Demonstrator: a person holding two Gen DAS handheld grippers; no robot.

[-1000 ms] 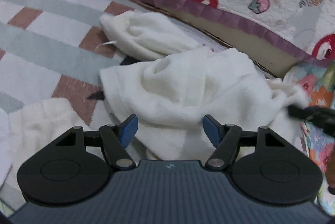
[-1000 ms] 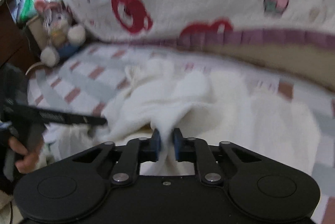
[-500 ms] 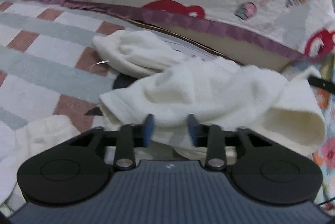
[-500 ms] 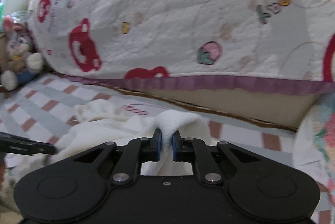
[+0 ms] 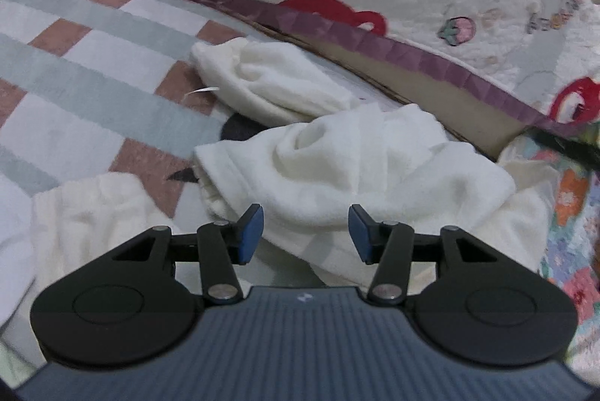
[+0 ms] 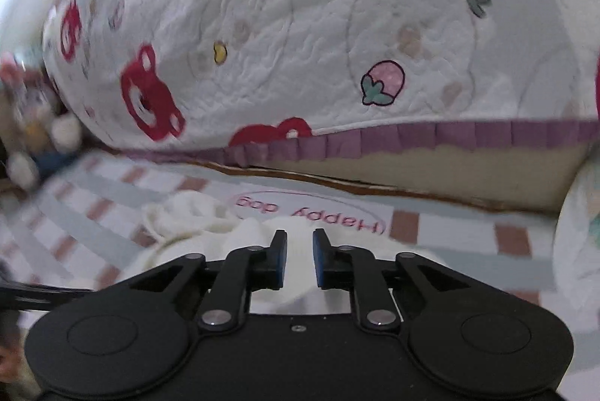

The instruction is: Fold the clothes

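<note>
Two tools, both parted, over one white garment.

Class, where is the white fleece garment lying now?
Left wrist view: the white fleece garment lies crumpled on the checked bedsheet, centre, just beyond the open left gripper.

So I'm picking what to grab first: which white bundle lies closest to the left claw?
The big rumpled white bundle just ahead of the open left claw; the smaller bundle lies farther back.
</note>
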